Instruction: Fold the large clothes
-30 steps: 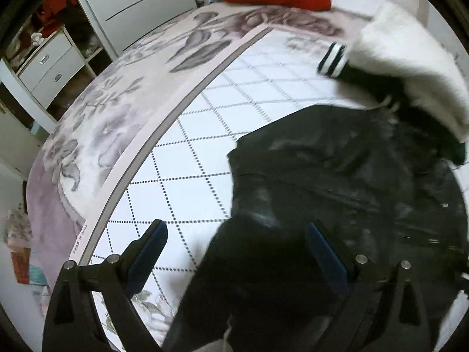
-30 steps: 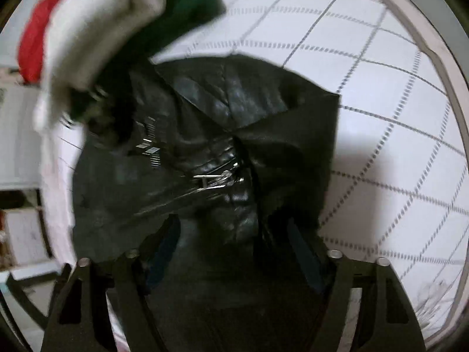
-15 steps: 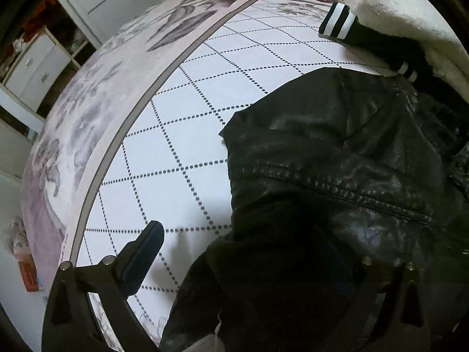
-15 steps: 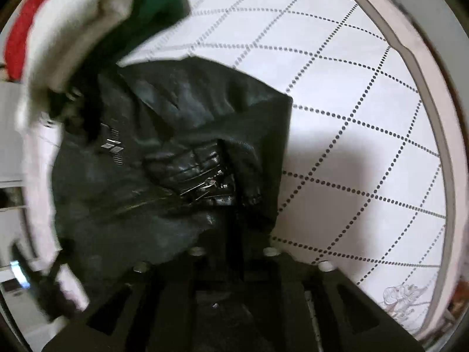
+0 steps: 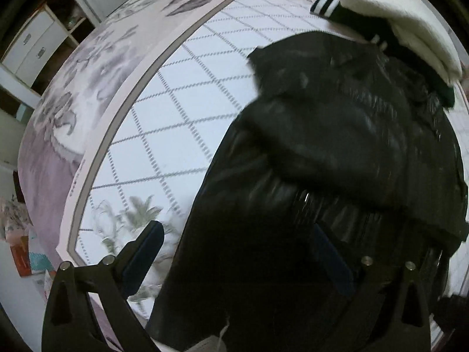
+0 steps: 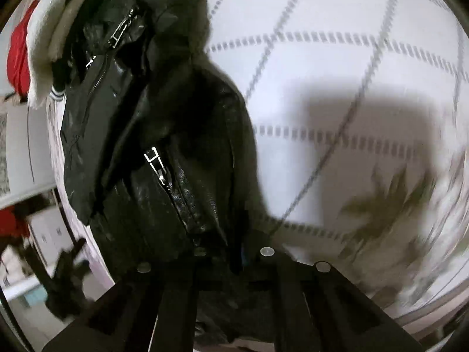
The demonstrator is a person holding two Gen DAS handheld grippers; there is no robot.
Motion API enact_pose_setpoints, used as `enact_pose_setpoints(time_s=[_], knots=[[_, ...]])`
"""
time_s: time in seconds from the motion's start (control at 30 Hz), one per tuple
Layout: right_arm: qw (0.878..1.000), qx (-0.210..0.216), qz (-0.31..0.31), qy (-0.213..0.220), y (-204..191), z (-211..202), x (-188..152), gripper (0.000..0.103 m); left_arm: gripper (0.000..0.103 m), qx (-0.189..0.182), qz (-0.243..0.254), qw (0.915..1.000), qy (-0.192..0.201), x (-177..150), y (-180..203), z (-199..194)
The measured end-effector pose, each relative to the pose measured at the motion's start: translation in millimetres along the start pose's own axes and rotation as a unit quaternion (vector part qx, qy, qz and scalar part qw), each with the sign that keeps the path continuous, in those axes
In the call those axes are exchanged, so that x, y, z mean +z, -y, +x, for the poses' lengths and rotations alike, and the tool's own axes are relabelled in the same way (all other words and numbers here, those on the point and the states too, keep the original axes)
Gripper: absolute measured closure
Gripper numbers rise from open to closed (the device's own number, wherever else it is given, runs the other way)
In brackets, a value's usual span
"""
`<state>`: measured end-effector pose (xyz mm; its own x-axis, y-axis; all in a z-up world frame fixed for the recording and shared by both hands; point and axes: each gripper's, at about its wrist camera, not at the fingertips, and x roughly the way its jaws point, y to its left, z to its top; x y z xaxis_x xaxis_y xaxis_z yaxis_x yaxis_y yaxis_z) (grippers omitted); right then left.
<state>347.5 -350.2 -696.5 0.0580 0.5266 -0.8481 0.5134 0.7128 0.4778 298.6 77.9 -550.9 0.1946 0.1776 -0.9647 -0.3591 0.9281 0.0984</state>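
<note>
Since a second ago, the left gripper (image 5: pixel 237 259) has slid over the black leather jacket (image 5: pixel 337 146) on the bedspread (image 5: pixel 176 111), jaws spread wide astride its edge. Right view: the right gripper (image 6: pixel 231 261) has just closed, pinching jacket (image 6: pixel 164 135) leather.

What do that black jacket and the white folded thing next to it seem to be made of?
The black jacket looks like leather or an imitation: glossy, with a pebbled grain, stitched seams and metal zips. The white folded garment looks like soft fleece or fuzzy knit: matte and nubbly. Neither can be confirmed by sight.
</note>
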Motion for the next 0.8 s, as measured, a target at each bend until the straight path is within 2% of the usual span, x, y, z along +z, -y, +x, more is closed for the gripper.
enact_pose_setpoints(time_s=[0.07,0.17,0.33,0.37,0.43,0.47,0.53,0.57,0.6,0.7,0.73,0.77,0.8], knots=[[0.999,0.019,0.034,-0.006,-3,10,-18,0.099,0.000,0.004,0.014,0.9999,0.003,-5,-17,-4],[0.999,0.023,0.035,-0.015,-30,32,-50,0.099,0.000,0.015,0.027,0.9994,0.018,-7,-49,-15],[0.997,0.052,0.029,-0.056,-88,83,-117,0.099,0.000,0.033,0.044,0.9978,0.038,-8,-94,-30],[0.996,0.052,0.025,-0.066,-97,93,-129,0.099,0.000,0.035,0.047,0.9975,0.039,-9,-97,-31],[0.996,0.012,0.012,-0.087,-102,108,-157,0.099,0.000,0.038,0.059,0.9968,0.040,-15,-98,-32],[0.996,-0.018,0.010,-0.092,-94,109,-170,0.094,0.000,0.036,0.066,0.9965,0.038,-18,-96,-30],[0.994,-0.032,0.015,-0.103,-79,104,-188,0.085,0.000,0.037,0.081,0.9955,0.033,-27,-87,-25],[0.993,-0.035,0.010,-0.110,-79,101,-191,0.071,0.000,0.035,0.089,0.9949,0.031,-33,-81,-22],[0.992,-0.044,-0.002,-0.115,-82,95,-193,0.065,0.000,0.033,0.096,0.9943,0.029,-38,-75,-19],[0.996,-0.050,-0.030,-0.065,-96,65,-186,0.059,0.000,0.037,0.119,0.9917,0.030,-54,-51,-9],[0.997,-0.053,-0.037,-0.037,-103,54,-178,0.049,0.000,0.044,0.127,0.9905,0.031,-58,-42,-5],[0.997,-0.057,-0.039,-0.021,-104,51,-171,0.044,0.000,0.051,0.136,0.9890,0.030,-63,-32,1],[0.997,-0.059,-0.040,-0.012,-109,55,-164,0.044,0.000,0.056,0.139,0.9883,0.030,-65,-28,4]])
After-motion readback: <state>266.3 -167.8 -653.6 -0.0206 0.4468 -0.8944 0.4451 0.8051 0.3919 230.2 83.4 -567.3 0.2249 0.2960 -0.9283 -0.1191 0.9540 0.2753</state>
